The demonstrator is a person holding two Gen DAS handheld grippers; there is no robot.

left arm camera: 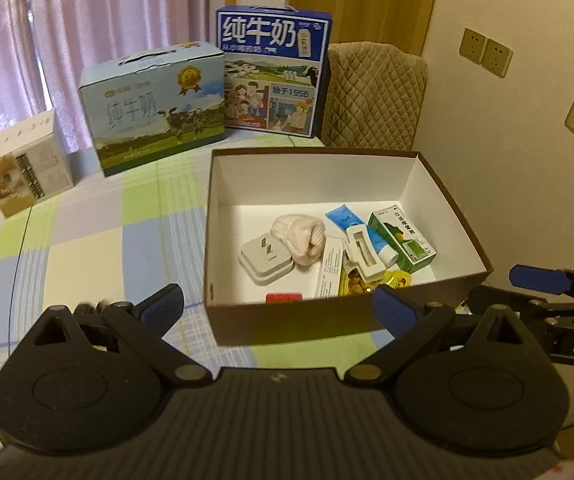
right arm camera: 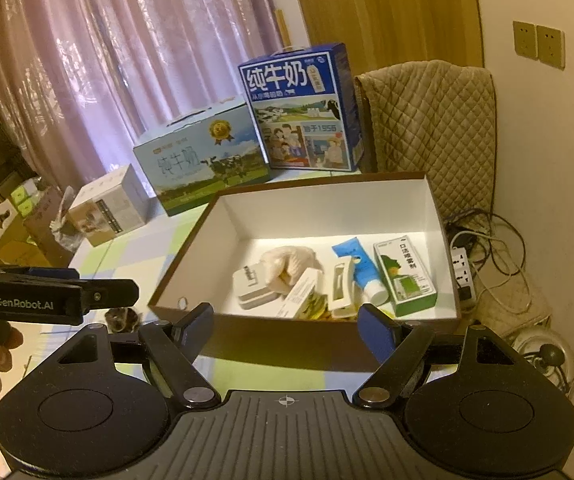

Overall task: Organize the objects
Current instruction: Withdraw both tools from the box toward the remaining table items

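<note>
jaws of left gripper (left arm camera: 279, 308) spread wide, holding nothing, just before near wall of brown box (left arm camera: 287, 320). right gripper (right arm camera: 285, 326) likewise wide apart, empty, beside it. box on checked surface (left arm camera: 87, 240) holds white case (left arm camera: 265, 260), sock (left arm camera: 299, 240), blue tube (left arm camera: 351, 224), green carton (left arm camera: 403, 240).

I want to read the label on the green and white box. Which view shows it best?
The right wrist view: the green and white box shows its full printed top. In the left wrist view, it appears smaller and more foreshortened.
</note>
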